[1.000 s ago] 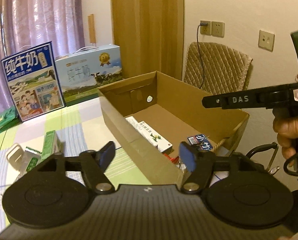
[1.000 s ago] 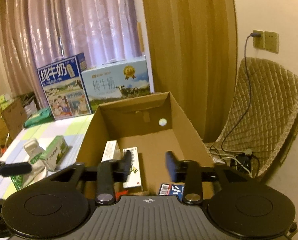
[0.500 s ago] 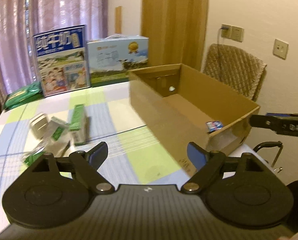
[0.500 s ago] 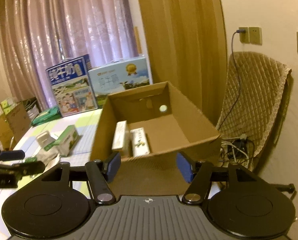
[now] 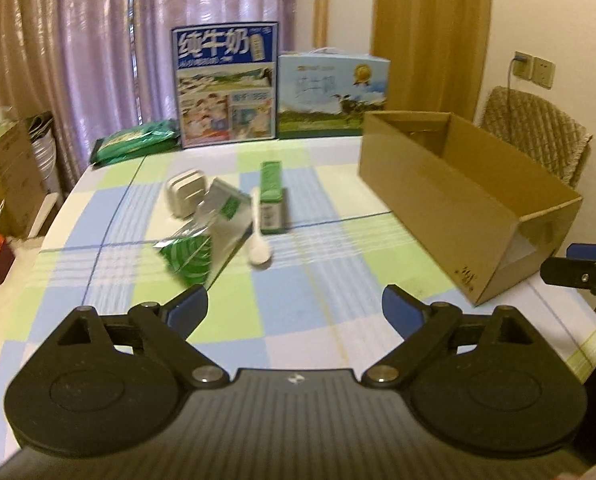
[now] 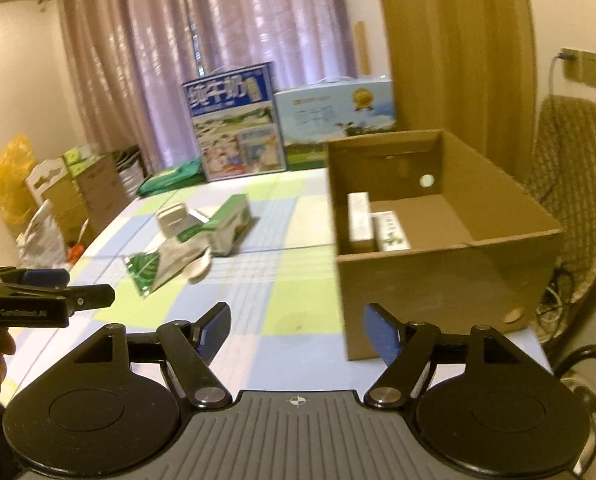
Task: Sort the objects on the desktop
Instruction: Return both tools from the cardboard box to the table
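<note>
A brown cardboard box (image 5: 454, 200) (image 6: 450, 276) stands on the right of the checked table (image 5: 298, 320), holding two small white cartons (image 6: 358, 220). Left of it lies a loose cluster: a green carton (image 5: 271, 196) (image 6: 232, 220), a green-and-silver pouch (image 5: 202, 244) (image 6: 158, 260), a white spoon (image 5: 258, 248) and a white charger block (image 5: 184, 196) (image 6: 174, 216). My left gripper (image 5: 294, 312) is open and empty above the near table, short of the cluster. My right gripper (image 6: 296, 332) is open and empty near the box's front corner.
Two tall milk cases (image 5: 226, 84) (image 5: 332, 94) stand at the table's far edge beside a green packet (image 5: 134, 144). A padded chair (image 6: 574, 184) sits right of the box. Cardboard boxes and bags (image 6: 78, 196) are piled on the floor at left.
Both grippers have pulled back and away from the box, opening wider. The left view has swung leftward onto the cluster of items on the table.
</note>
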The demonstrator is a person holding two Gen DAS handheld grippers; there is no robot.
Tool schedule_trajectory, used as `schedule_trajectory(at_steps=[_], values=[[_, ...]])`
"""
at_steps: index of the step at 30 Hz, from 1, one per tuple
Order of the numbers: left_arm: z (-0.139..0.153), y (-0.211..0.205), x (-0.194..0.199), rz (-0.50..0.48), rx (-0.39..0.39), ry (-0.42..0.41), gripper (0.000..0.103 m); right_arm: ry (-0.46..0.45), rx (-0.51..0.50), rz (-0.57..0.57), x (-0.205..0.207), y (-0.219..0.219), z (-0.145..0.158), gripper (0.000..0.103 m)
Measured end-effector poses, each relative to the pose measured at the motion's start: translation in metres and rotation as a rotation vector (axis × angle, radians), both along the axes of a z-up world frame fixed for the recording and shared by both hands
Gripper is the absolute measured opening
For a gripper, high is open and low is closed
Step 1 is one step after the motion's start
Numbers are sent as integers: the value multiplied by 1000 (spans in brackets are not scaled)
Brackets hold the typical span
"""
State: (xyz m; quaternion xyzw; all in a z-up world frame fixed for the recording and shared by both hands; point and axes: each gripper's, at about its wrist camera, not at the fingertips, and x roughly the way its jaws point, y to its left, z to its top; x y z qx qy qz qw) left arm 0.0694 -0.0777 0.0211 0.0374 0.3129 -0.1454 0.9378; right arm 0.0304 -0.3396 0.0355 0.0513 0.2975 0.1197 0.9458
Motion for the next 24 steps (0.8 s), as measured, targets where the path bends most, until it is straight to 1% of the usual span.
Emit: schedule_trajectory(at_steps=[4, 9, 13, 19, 24], values=[[-4, 14, -3, 25, -4, 10, 93, 10, -14, 29, 0, 14, -4, 77], [-7, 25, -5, 37, -16, 22, 94, 40, -27, 54, 2, 27, -10, 79], [-10, 33, -5, 46, -21, 33, 95, 48, -40, 76, 4, 36, -11, 85], [-15, 37, -2, 37, 6, 55, 96, 51, -51, 98, 13, 46, -11, 89], [-19, 43, 1, 50, 5, 73, 96, 57, -56, 116, 18, 56, -13, 92]])
